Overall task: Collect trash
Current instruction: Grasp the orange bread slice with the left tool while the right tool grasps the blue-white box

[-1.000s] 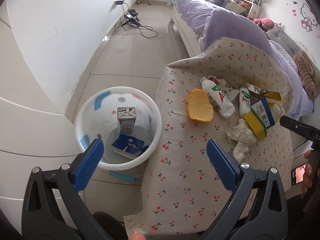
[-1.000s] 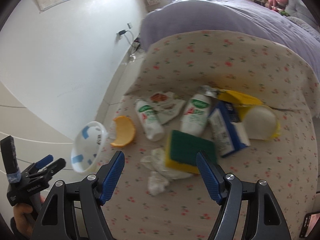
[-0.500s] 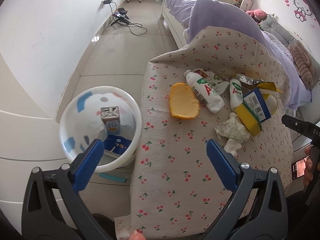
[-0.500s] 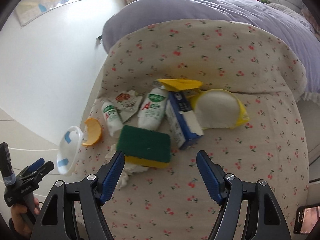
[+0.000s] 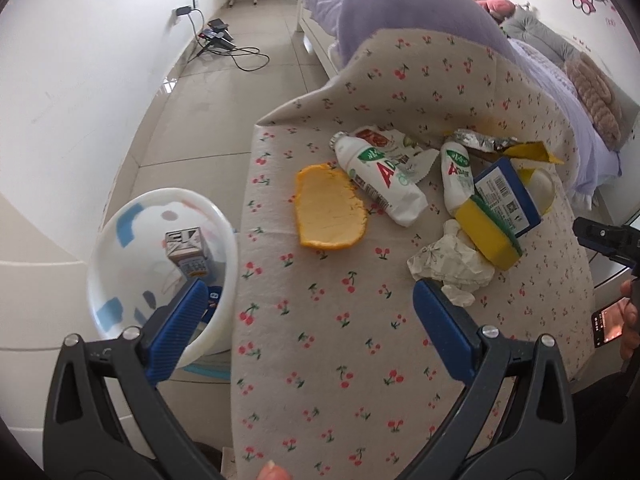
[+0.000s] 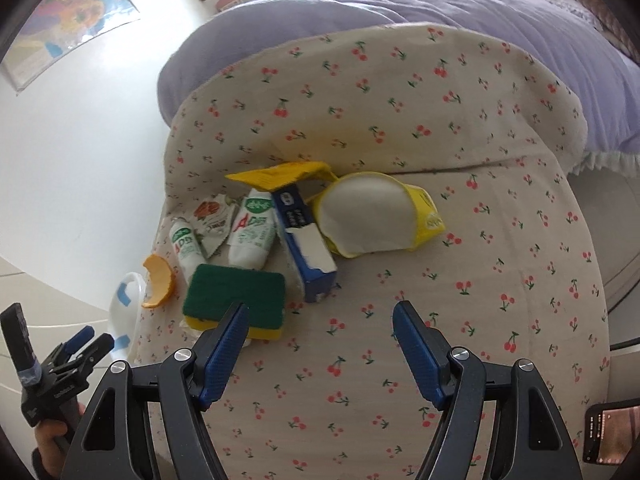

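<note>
I've got both tongs spread wide and holding nothing – left tongs (image 5: 316, 316) over the cherry-print cloth of the tabletop (image 5: 332, 360), right tongs (image 6: 320, 332) likewise. The trash sits in a cluster at my twelve o'clock: a curled orange peel (image 5: 330, 212), two soft white squeeze pouches (image 5: 380, 182), a crumpled tissue (image 5: 450, 260), a yellow sponge with a green scouring face (image 6: 236, 294), a blue carton (image 6: 304, 242) lying flat, a crushed yellow paper cup (image 6: 372, 214). At my left tongs' ten o'clock – the round white plastic bin (image 5: 160, 268), a small carton already inside.

A white wall (image 5: 80, 92) meets a pale tiled floor (image 5: 224, 96) beside a bed (image 6: 420, 28) under lilac bedding.
</note>
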